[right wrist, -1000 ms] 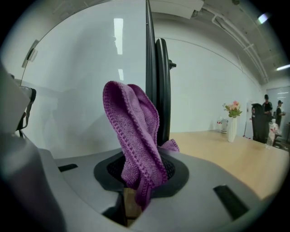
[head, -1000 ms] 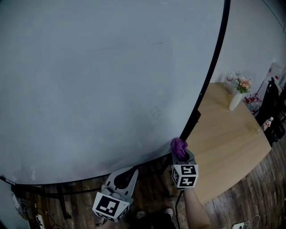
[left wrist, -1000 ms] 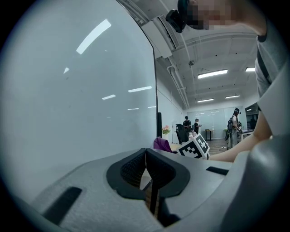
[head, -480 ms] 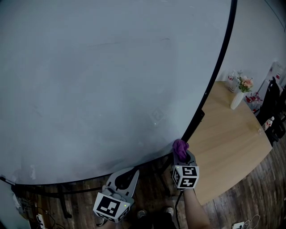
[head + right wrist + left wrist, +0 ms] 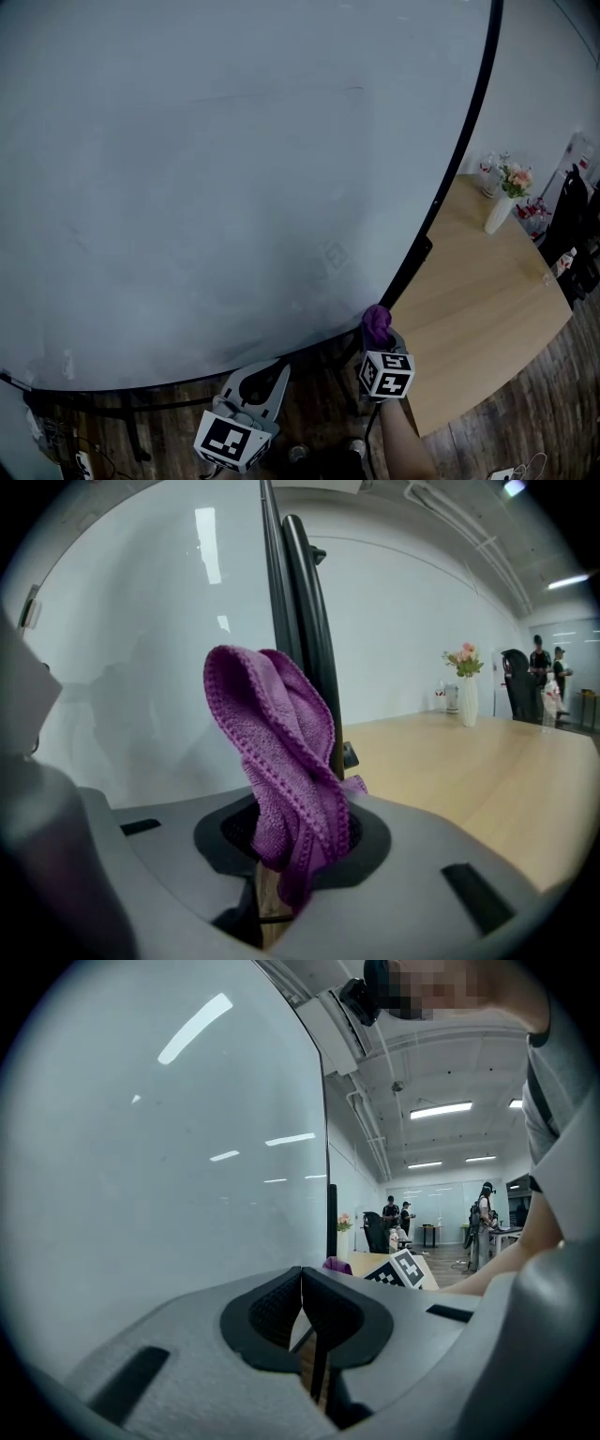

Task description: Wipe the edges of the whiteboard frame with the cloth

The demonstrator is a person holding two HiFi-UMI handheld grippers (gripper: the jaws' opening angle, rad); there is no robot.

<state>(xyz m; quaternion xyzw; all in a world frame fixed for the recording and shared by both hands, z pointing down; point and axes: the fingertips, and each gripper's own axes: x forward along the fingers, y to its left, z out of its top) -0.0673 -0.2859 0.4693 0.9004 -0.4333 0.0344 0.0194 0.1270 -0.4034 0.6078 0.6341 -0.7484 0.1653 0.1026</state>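
Nearest the camera, the left gripper (image 5: 272, 375) hangs below the whiteboard (image 5: 234, 169) over the wood floor (image 5: 469, 441). The left gripper view shows its fingers (image 5: 281, 1302) pressed together with nothing between them, so it takes no part in the wiping. Just beyond and to its right, the right gripper (image 5: 378, 337) has its fingers (image 5: 225, 832) clamped on the purple cloth (image 5: 377, 321). The bunched upper fold of the cloth stands free above them and lies against the foot of the black frame (image 5: 409, 262), at the board's lower right corner. In the right gripper view the cloth (image 5: 281, 752) overlaps the frame (image 5: 305, 621), though whether it presses or merely touches there cannot be told. Compared with the frames of one second and half a second ago, the cloth and right gripper sit slightly lower in the head view, while the frame's right side has swung further toward the right of the picture. The left gripper has barely shifted, and its fingers were closed then as now. Judged from this, the downward pass along the right side is at or near its end at the corner. The frame's other sides probably remain to be wiped, and the next stroke would call for turning the cloth along the bottom side. Beyond the corner lies the tabletop (image 5: 478, 309), and at its far end stands a vase (image 5: 495, 211) of flowers, well apart from the work.
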